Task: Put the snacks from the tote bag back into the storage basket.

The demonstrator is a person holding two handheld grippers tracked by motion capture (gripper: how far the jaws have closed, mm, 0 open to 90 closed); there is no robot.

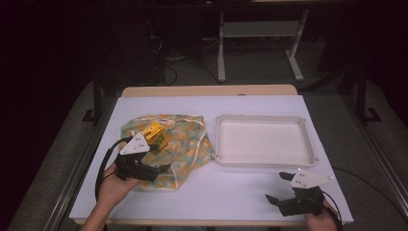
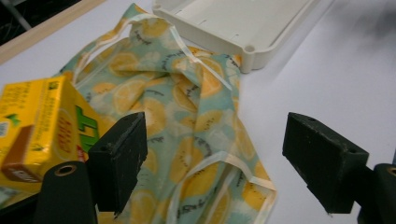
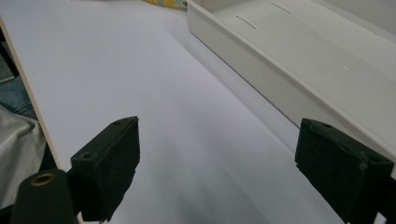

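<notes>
A drawstring cloth bag printed with lemon slices lies flat at the table's left, with white cords along its edges. A yellow drink carton rests on the bag's upper left part. My left gripper hovers low over the bag, open, nothing between its jaws. In the left gripper view the carton sits just outside the left jaw and the bag spreads under the left gripper. My right gripper is open near the front right edge, over bare table.
An empty white tray stands right of the bag; its near wall runs past my right gripper's right jaw. The tray corner touches the bag's edge. A white sheet covers the table; table legs and cables stand behind.
</notes>
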